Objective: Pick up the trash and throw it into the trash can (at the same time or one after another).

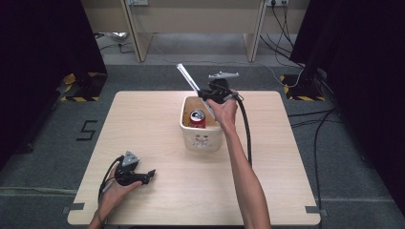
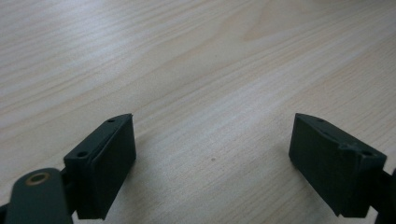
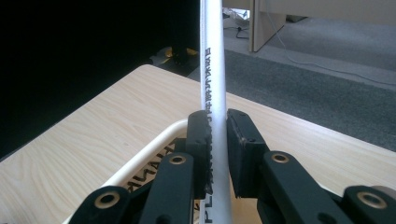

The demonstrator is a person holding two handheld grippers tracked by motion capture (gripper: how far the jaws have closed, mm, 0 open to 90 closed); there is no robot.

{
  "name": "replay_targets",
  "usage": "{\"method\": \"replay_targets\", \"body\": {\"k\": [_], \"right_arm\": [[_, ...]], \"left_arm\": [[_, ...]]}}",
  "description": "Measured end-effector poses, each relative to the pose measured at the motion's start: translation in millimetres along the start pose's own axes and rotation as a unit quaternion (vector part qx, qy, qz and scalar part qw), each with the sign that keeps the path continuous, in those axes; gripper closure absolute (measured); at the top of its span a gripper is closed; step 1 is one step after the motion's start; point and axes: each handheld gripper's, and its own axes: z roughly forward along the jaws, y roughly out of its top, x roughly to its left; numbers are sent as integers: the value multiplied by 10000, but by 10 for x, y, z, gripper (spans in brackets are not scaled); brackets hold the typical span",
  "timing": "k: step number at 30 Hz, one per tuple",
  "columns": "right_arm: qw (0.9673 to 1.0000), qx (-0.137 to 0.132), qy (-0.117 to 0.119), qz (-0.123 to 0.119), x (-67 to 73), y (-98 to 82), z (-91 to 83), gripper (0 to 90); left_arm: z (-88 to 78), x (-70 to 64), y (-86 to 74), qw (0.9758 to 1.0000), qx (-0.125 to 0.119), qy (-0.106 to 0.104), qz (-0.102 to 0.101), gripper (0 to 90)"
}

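A cream basket (image 1: pixel 203 140) stands at the middle of the wooden table (image 1: pixel 143 124), with a red drink can (image 1: pixel 197 118) upright inside it. My right gripper (image 1: pixel 210 95) hovers over the basket's far rim, shut on a long white tube (image 1: pixel 187 76) that slants up and away to the left. In the right gripper view the white tube (image 3: pixel 212 70), printed with black lettering, runs up between the closed jaws of the right gripper (image 3: pixel 218 135), with the basket's rim (image 3: pixel 154 149) below. My left gripper (image 1: pixel 149 175) rests open near the table's front left; the left gripper (image 2: pixel 212 144) holds nothing over bare wood.
Dark curtains flank the table on both sides. Cables (image 1: pixel 315 119) lie on the grey floor to the right. A wooden desk frame (image 1: pixel 191 28) stands beyond the table. Bare tabletop surrounds the basket.
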Motion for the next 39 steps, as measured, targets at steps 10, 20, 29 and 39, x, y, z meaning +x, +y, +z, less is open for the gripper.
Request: {"method": "replay_targets", "body": {"k": [10,20,29,39], "right_arm": [[9999,64,-32,114,-27,-35,73,795],[9998,142,-40,127,-30,-49,93,794],[9997,203,-45,124,-42,-55,106,788],[9993,369,-25,52,-23,-68,117,783]], "left_arm": [[0,1,0,10000,-1,3,7,140],[0,1,0,10000,-2,3,7,140],[0,2,0,10000,-3,2,8,140],[0,2,0,10000,-2,1,7,141]]}}
